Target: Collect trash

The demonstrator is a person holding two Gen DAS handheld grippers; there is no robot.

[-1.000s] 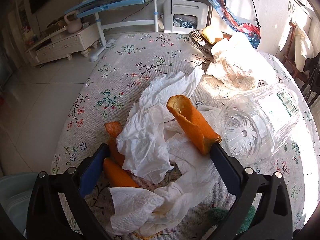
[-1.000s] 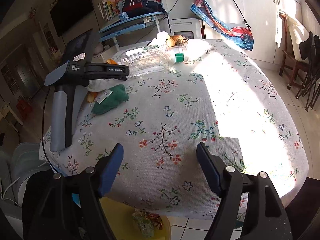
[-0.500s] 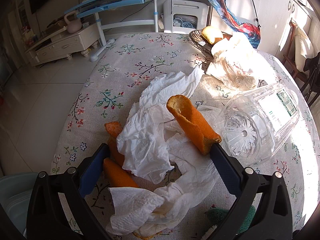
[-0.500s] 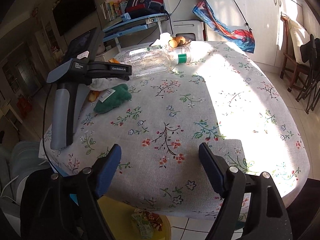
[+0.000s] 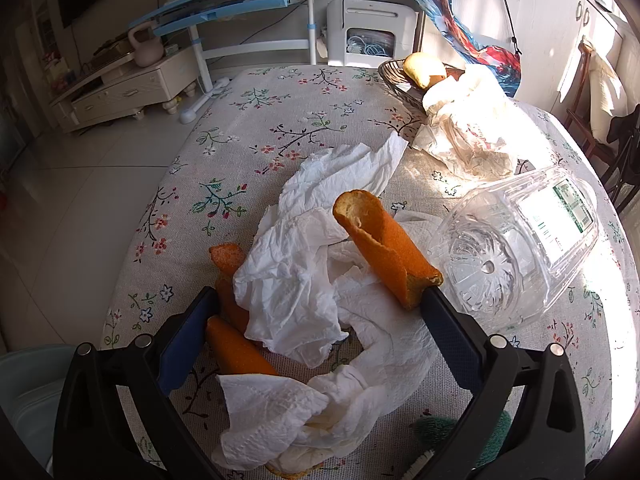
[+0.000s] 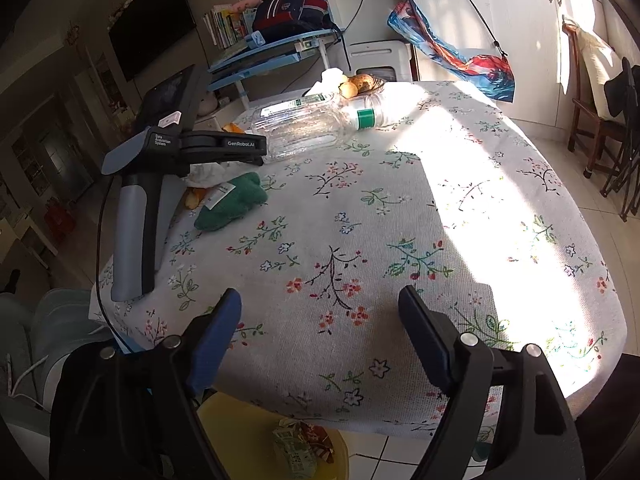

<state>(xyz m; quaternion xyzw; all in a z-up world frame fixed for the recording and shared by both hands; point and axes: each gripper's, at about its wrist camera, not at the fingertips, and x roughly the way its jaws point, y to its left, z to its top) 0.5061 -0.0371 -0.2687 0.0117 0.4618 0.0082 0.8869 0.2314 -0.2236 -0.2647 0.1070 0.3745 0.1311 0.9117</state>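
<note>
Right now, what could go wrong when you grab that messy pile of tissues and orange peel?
1. The left hand-held gripper is open around the crumpled tissues; the upright orange peel leans at one fingertip and may fall away when the jaws close.
2. The clear plastic bottle lies on its side right beside that finger, so a nudge might roll it.
3. Loose peel pieces under the tissues could be left behind.
</note>
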